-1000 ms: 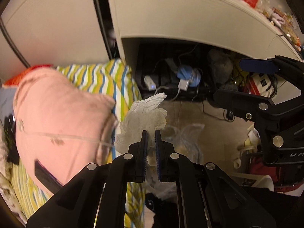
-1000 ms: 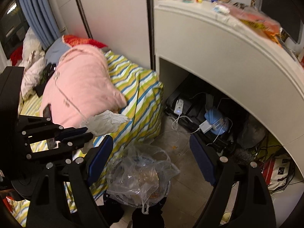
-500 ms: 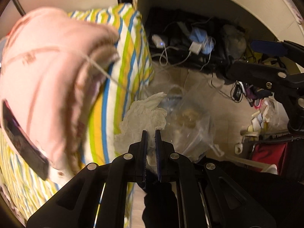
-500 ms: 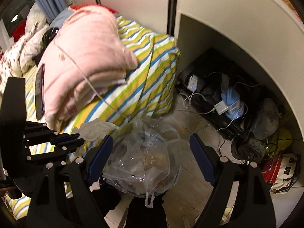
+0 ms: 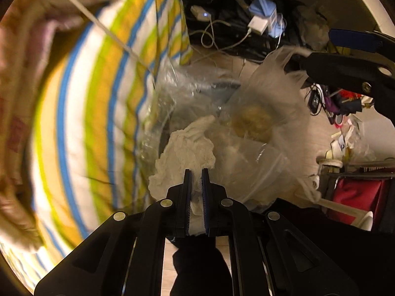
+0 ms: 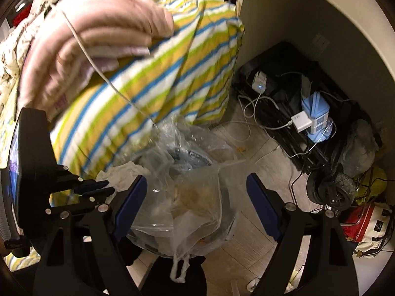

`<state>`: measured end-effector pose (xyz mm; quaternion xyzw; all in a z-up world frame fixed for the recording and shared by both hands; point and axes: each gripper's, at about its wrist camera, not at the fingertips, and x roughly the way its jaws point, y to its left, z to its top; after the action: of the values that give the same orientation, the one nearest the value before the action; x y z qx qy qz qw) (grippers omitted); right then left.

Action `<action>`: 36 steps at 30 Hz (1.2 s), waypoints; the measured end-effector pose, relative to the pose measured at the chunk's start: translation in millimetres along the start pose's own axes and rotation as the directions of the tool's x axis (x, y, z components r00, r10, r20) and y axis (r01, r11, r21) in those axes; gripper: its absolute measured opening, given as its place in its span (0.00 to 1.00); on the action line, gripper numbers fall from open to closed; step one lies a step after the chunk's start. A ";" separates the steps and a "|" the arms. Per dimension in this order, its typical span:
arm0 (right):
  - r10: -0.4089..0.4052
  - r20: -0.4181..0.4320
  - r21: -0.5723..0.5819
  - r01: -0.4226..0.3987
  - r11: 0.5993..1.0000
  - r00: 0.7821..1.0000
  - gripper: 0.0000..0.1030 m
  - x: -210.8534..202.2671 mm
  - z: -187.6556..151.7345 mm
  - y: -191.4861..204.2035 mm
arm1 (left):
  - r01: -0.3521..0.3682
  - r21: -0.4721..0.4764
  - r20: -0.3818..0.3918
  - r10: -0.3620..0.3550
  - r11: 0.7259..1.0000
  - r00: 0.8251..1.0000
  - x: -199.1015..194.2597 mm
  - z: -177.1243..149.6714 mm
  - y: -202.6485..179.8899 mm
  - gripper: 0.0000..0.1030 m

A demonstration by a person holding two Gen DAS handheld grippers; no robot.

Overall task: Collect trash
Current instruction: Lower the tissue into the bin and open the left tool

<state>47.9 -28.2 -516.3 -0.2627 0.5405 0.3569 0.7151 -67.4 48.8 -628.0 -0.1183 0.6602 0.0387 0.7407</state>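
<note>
A crumpled white tissue [image 5: 185, 155] is pinched between the pads of my left gripper [image 5: 195, 172], which is shut on it and points down over a clear plastic trash bag [image 5: 246, 133]. The bag holds brownish scraps and other wrappers. In the right wrist view the same tissue [image 6: 123, 172] shows at the left gripper's tip [image 6: 98, 186], just over the bag's left rim. My right gripper [image 6: 197, 185] stands open, wide above the trash bag [image 6: 192, 197], with nothing pressed by its blue pads. Its finger [image 5: 345, 71] shows at the right of the left wrist view.
A bed with a yellow, blue and white striped sheet [image 6: 148, 81] and a pink blanket [image 6: 93, 29] stands close on the left. A blue power strip [image 6: 317, 118], chargers and cables lie under the white desk. Bags [image 6: 365, 224] and headphones [image 6: 330, 190] crowd the right floor.
Both grippers have come down toward the trash bag, which now looms much larger. The tissue stays pinched in the left gripper and now hangs over the bag's opening.
</note>
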 end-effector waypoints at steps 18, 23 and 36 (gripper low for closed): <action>0.037 -0.074 -0.156 -0.048 0.987 0.997 0.77 82.1 -18.2 19.9 | 0.022 -0.069 -0.066 -0.026 0.997 0.997 93.7 -1.9 -2.4 0.07; 0.025 -0.082 -0.171 -0.039 0.984 0.996 0.77 95.1 -18.7 20.1 | 0.023 -0.069 -0.067 -0.028 0.997 0.997 102.6 -1.1 -4.6 0.07; 0.000 -0.072 -0.180 -0.013 0.984 0.997 0.77 75.8 -23.8 18.2 | -0.022 -0.074 -0.049 0.019 0.997 0.999 76.4 -7.7 -1.4 0.46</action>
<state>31.8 -18.1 -595.6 -0.3375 0.5322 0.3970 0.6672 -65.0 38.1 -704.0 -0.1400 0.6773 0.0681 0.7191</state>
